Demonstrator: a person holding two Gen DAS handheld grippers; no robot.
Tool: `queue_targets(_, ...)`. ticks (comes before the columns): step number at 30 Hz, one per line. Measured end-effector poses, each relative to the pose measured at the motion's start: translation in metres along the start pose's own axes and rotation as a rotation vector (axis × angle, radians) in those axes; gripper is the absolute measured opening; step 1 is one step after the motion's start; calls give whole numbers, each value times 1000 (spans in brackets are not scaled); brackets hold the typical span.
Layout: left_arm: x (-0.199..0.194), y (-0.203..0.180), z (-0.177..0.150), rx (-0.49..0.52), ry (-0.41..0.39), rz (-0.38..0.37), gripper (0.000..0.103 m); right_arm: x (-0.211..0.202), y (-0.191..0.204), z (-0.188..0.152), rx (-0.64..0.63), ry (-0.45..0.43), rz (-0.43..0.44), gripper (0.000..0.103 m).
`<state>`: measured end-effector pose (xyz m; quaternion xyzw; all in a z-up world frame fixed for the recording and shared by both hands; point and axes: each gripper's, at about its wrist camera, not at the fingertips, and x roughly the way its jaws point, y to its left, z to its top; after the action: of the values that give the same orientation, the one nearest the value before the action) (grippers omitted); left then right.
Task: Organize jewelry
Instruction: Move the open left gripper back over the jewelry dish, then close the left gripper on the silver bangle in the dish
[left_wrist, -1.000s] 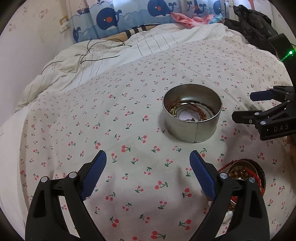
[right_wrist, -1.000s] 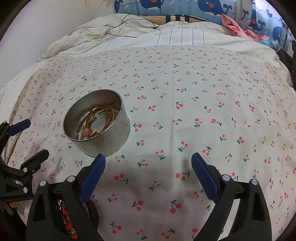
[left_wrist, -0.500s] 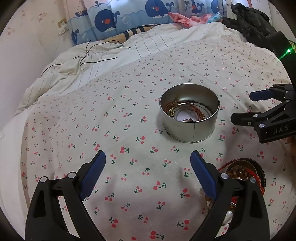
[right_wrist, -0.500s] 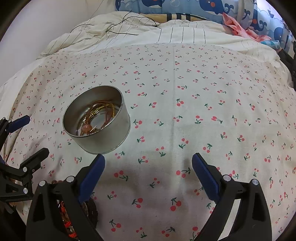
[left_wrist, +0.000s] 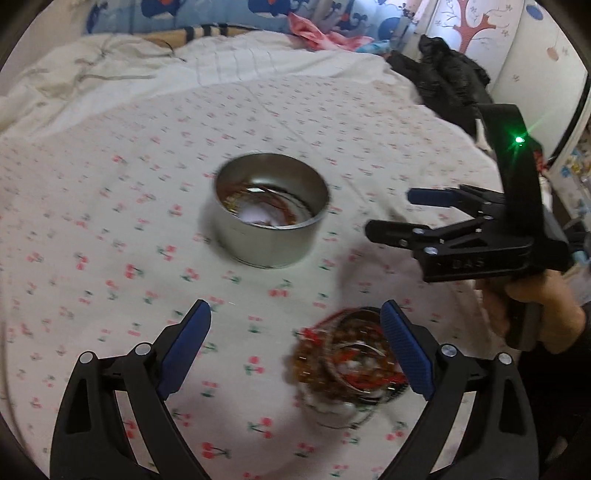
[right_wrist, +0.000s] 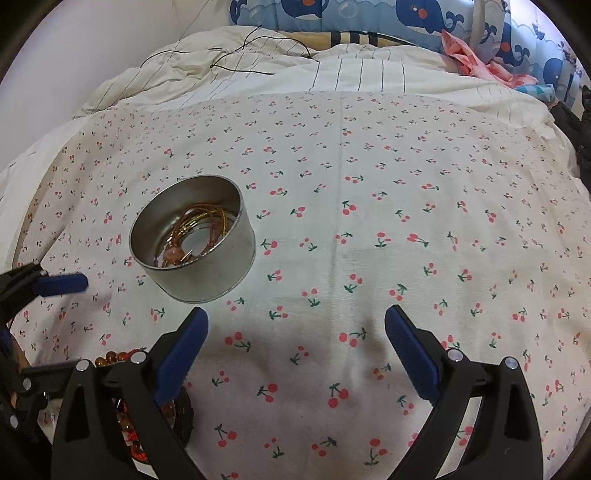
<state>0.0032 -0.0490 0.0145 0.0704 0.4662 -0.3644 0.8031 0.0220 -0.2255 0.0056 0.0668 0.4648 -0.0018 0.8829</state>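
Now | L gripper (left_wrist: 295, 343) agape; R gripper (right_wrist: 295, 350) agape | tin (right_wrist: 192, 240) w/ bracelets (right_wrist: 201, 225)

1 round metal tin (left_wrist: 271, 218) of bangles at 12 o'clock, 1 heap of beaded bracelets (left_wrist: 347, 363) at 5 o'clock, 2 grippers.

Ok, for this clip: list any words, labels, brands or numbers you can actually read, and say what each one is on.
"DAS": raised black letters on the body of the right gripper, seen from the left wrist view; blurred, so the reading is likely, not certain.
The round tin shows no label or print.
The jar of beads is too blurred to show any lettering.
The cherry-print sheet carries a pattern only, no text.
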Motion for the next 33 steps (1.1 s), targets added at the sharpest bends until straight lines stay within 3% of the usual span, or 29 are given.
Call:
queue_targets(3,5,-3,-2,3,14,-5,89,-4,-2,-1,-1,-4,-3,93)
queue_targets(9,7,-32,-10,160,-3,33,87,-11,-6,-1,6,-13,-3,93)
queue_targets(26,25,-29,-12,168,71,6,13,-11,-5,-2,-5,-10,-3,93)
queue_targets(29,22,-30,-12,174,63,8,5,-11,-5,-2,-5,-10,-3,93)
queue_targets(33,19,-21,-9,117,63,-34,5,-11,-5,-2,-8,-9,-2,93)
